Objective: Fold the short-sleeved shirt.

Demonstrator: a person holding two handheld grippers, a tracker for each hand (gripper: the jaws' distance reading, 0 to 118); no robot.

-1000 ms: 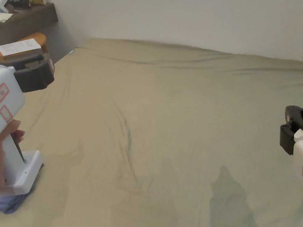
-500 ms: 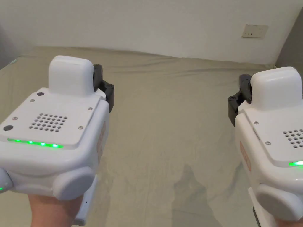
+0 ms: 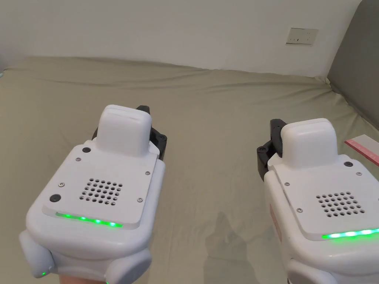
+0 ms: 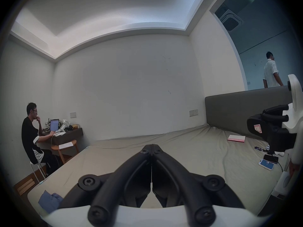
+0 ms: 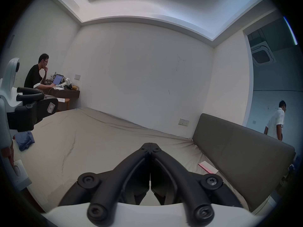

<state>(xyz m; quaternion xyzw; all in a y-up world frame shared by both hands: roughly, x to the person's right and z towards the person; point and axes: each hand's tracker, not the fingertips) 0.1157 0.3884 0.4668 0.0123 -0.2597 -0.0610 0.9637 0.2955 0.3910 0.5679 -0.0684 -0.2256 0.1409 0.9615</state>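
A crumpled blue shirt (image 5: pixel 24 140) lies at the left edge of the bed, also low in the left gripper view (image 4: pixel 49 201). I hold both grippers side by side above the beige sheet (image 3: pixel 207 122), well away from the shirt. The left gripper (image 4: pixel 152 146) is shut with nothing between its jaws. The right gripper (image 5: pixel 150 144) is shut and empty too. In the head view the white bodies hide most of the left gripper (image 3: pixel 144 110) and the right gripper (image 3: pixel 275 124).
A grey headboard (image 3: pixel 355 74) bounds the bed on the right, with a pink-and-white booklet (image 3: pixel 364 148) and phones (image 4: pixel 266 163) near it. One person (image 4: pixel 31 132) sits at a desk at far left. Another person (image 4: pixel 270 73) stands behind the headboard.
The head camera has swung right, away from the bed's left edge. Both grippers have come up level in front of me and drawn closer together.
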